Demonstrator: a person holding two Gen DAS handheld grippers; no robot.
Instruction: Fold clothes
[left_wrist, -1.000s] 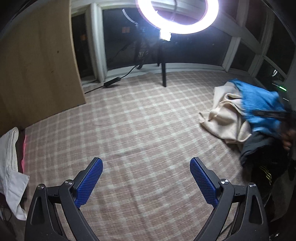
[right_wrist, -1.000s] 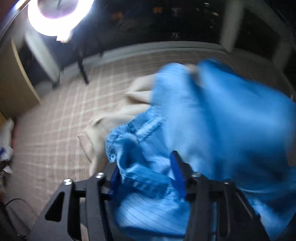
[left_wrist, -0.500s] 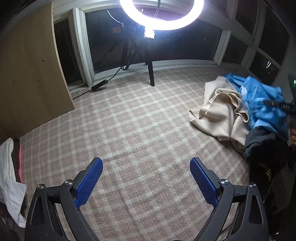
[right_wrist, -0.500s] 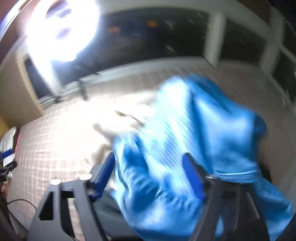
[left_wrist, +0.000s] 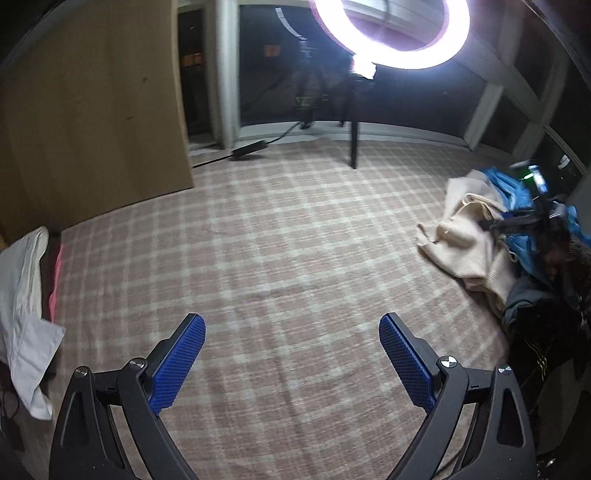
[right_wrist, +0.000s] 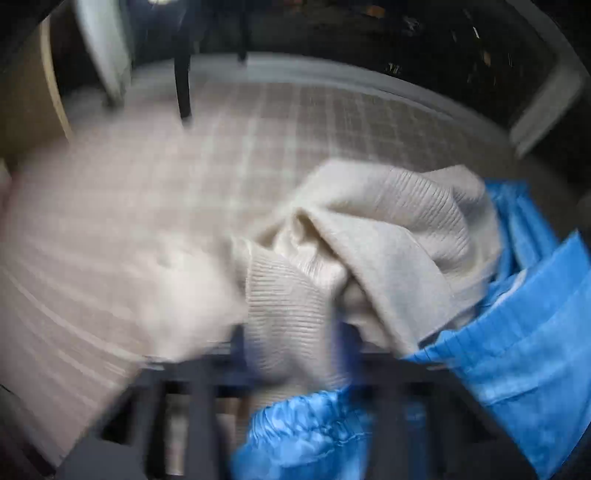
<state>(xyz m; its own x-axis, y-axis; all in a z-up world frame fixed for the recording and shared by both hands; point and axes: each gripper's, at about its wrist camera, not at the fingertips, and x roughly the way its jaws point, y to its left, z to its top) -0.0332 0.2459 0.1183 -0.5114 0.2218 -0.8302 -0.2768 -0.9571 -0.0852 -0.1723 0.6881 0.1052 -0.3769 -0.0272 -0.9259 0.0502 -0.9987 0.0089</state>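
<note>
A heap of clothes lies at the right of the checked rug (left_wrist: 280, 236): a cream knit sweater (left_wrist: 465, 243), a blue garment (left_wrist: 517, 192) and dark clothes (left_wrist: 543, 325). My left gripper (left_wrist: 291, 354) is open and empty, low over the rug, well left of the heap. My right gripper (right_wrist: 295, 354) is blurred in the right wrist view; its blue pads stand close together with the cream sweater (right_wrist: 369, 251) bunched between them. The blue garment (right_wrist: 517, 350) lies at its right and below. The right gripper also shows in the left wrist view (left_wrist: 524, 218) at the heap.
A ring light (left_wrist: 391, 33) on a black stand (left_wrist: 354, 144) stands at the far edge by dark windows. A wooden panel (left_wrist: 92, 110) is at the left. White cloth (left_wrist: 22, 295) lies at the left rug edge. A cable and power brick (left_wrist: 247, 149) lie near the window.
My right gripper has left the blue garment and now has the cream sweater between its pads. The left gripper's view has swung right and slightly up; it stays open.
</note>
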